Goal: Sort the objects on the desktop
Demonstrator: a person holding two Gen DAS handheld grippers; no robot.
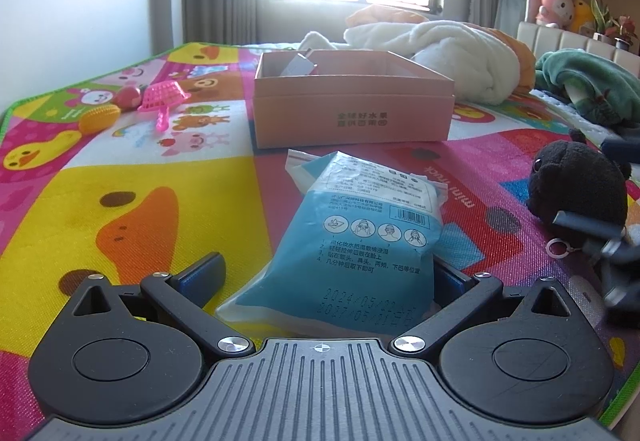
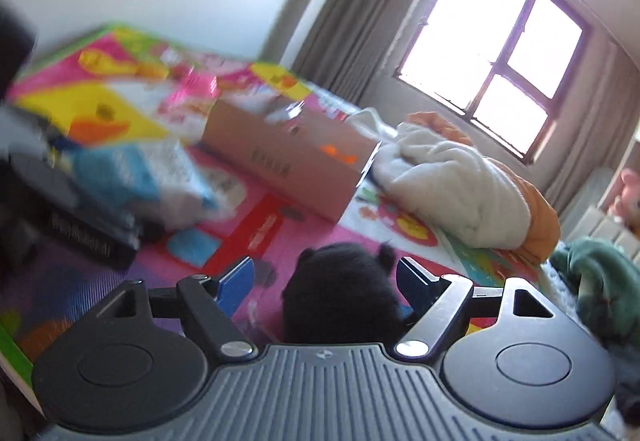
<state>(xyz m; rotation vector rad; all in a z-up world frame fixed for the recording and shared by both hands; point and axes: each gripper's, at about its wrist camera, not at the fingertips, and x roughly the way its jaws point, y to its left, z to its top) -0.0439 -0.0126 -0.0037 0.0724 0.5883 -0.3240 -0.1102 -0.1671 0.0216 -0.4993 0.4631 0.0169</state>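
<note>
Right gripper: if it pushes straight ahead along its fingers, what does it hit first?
The black plush toy, already between the open right gripper fingers. The pink cardboard box lies further beyond, depth unclear.

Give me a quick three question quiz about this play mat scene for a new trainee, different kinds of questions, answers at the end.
1. True or false: the blue plastic packet lies inside the pink cardboard box.
2. Which thing sits between the fingers of the right gripper? A) pink plastic sieve B) black plush toy C) orange brush
3. Fill in: the pink plastic sieve lies on the colourful cartoon play mat, to the ____ of the box in the left wrist view.

Key: 1 false, it lies on the mat in front of the box, between the fingers of the left gripper. 2 B, the black plush toy. 3 left.
</note>
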